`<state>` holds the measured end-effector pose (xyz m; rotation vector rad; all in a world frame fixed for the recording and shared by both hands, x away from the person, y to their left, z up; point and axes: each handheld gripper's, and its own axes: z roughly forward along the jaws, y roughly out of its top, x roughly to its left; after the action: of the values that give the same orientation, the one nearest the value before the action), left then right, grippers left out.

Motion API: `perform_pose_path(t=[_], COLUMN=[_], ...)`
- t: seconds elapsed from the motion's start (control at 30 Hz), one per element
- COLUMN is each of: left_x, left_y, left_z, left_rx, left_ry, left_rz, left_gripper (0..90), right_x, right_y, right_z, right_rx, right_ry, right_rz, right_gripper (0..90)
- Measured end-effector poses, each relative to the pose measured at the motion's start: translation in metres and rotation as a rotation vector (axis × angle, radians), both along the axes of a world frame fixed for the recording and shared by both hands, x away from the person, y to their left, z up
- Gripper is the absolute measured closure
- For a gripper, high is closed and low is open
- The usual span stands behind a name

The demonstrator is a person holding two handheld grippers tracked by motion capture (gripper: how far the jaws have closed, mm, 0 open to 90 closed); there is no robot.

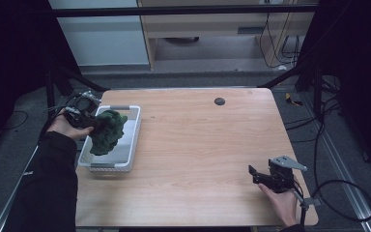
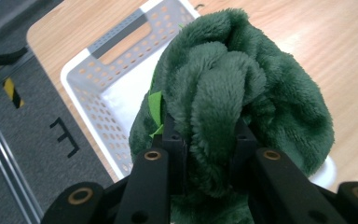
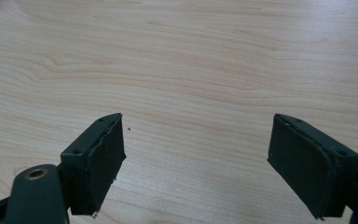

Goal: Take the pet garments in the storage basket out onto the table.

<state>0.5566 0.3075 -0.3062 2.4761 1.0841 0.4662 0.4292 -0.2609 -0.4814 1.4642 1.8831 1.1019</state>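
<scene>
**Green plush clamped in the left tongs, hanging right over the basket**

Closest thing to the lens in the left gripper view is the left tongs point(image 2: 208, 140) themselves, jaws squeezed in tight on a fold of a fuzzy green plush cloth point(image 2: 233, 88). The bulk of the cloth bunches up just beyond the jaw tips and droops around them. Behind and below it sits the white perforated basket point(image 2: 86, 74), so the cloth is held above the basket's open top, not lying in it yet as far as I can tell.

From the high view, same story: left tongs point(image 1: 88, 119) at the basket's point(image 1: 134, 133) left rim, cloth point(image 1: 107, 132) dangling over the inside.

Right tongs point(image 3: 196, 161) are spread wide, holding nothing, parked over bare wooden surface point(image 3: 191, 56) well apart from the basket.

My read: this is the drop-off step. Next move probably calls for lowering a touch and opening the jaws so the cloth falls inside rather than draping over the rim.
</scene>
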Motion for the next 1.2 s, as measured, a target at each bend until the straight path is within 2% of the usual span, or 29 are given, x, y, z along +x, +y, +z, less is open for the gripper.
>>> perform_pose_path(t=[0.17,0.23,0.4,0.57,1.2], left_x=[-0.008,-0.015,-0.027,-0.038,-0.068], left_y=[-0.005,-0.009,-0.019,-0.032,-0.094], left_z=[0.009,0.017,0.028,0.037,0.033], left_rx=[0.003,0.007,0.019,0.031,0.048], left_ry=[-0.010,-0.013,-0.017,-0.019,-0.018], left_rz=[-0.039,-0.079,-0.134,-0.211,-0.444], left_gripper=[73.9,73.9,73.9,73.8,73.8], right_x=[0.000,0.000,0.000,-0.001,-0.001], right_y=[0.000,0.000,0.000,0.001,0.000], right_z=[0.000,0.000,0.000,0.001,0.001], right_rx=[-0.003,-0.004,-0.005,0.001,0.000], right_ry=[-0.004,-0.004,-0.005,-0.002,-0.004], right_rz=[0.001,0.000,0.002,0.001,0.002], right_gripper=[18.3,18.3,18.2,18.2,18.1])
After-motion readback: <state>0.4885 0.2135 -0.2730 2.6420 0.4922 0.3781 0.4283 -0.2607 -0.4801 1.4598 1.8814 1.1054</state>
